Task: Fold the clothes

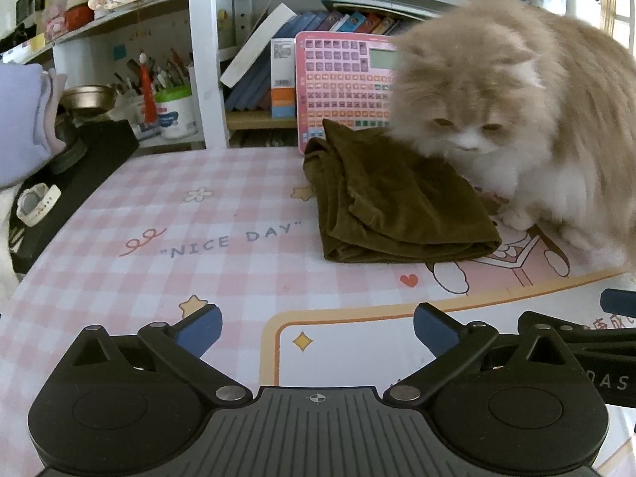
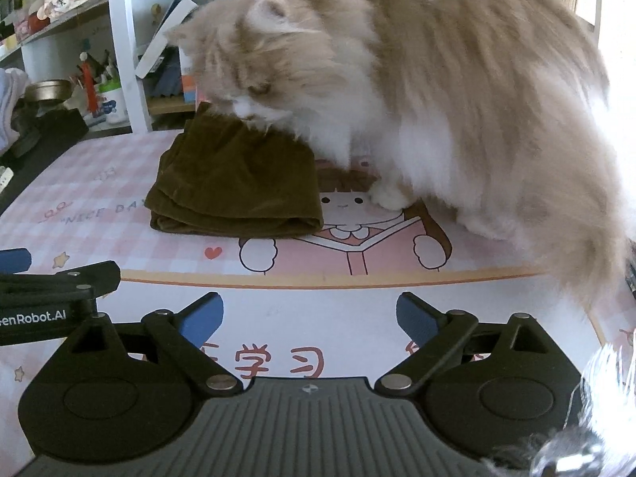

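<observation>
A dark olive-brown garment lies folded into a thick rectangle on the pink checked table mat. It also shows in the right wrist view. My left gripper is open and empty, low over the mat, well short of the garment. My right gripper is open and empty, also short of the garment and to its right. The left gripper's side shows at the right wrist view's left edge.
A fluffy cream and white cat stands on the mat at the right with its nose on the garment's far edge. Shelves with books, a pink toy keyboard, a pen cup and a black stand line the back and left.
</observation>
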Motion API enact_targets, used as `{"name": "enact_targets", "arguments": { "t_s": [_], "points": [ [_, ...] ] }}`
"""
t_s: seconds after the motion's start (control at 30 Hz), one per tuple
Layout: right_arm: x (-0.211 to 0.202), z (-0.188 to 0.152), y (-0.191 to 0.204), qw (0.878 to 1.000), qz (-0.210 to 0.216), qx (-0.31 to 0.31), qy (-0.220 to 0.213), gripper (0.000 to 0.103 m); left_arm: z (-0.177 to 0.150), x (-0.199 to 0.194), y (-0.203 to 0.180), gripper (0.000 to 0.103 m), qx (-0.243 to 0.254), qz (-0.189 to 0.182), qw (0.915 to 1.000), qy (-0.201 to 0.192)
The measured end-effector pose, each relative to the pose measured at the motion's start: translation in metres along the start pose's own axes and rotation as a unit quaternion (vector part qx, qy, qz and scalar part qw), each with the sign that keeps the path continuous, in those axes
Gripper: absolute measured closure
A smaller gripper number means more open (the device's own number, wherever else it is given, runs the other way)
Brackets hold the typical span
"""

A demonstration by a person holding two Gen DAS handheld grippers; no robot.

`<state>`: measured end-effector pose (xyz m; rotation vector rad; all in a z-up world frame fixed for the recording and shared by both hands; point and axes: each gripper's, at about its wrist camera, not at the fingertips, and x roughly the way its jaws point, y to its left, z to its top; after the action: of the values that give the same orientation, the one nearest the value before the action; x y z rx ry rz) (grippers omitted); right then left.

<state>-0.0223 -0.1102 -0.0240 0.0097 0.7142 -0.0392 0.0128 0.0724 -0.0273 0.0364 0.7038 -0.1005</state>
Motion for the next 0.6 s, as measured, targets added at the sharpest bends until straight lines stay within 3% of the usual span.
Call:
{"name": "enact_targets", "arguments": {
  "t_s": [0.6],
  "points": [
    [0.0043,0.0002,0.0024,1.0,0.004,-0.002,0.006,0.008,-0.0016,-0.0027,0.0053,0.0,-0.022,-0.005,0.9997,-0.01]
  ]
}}
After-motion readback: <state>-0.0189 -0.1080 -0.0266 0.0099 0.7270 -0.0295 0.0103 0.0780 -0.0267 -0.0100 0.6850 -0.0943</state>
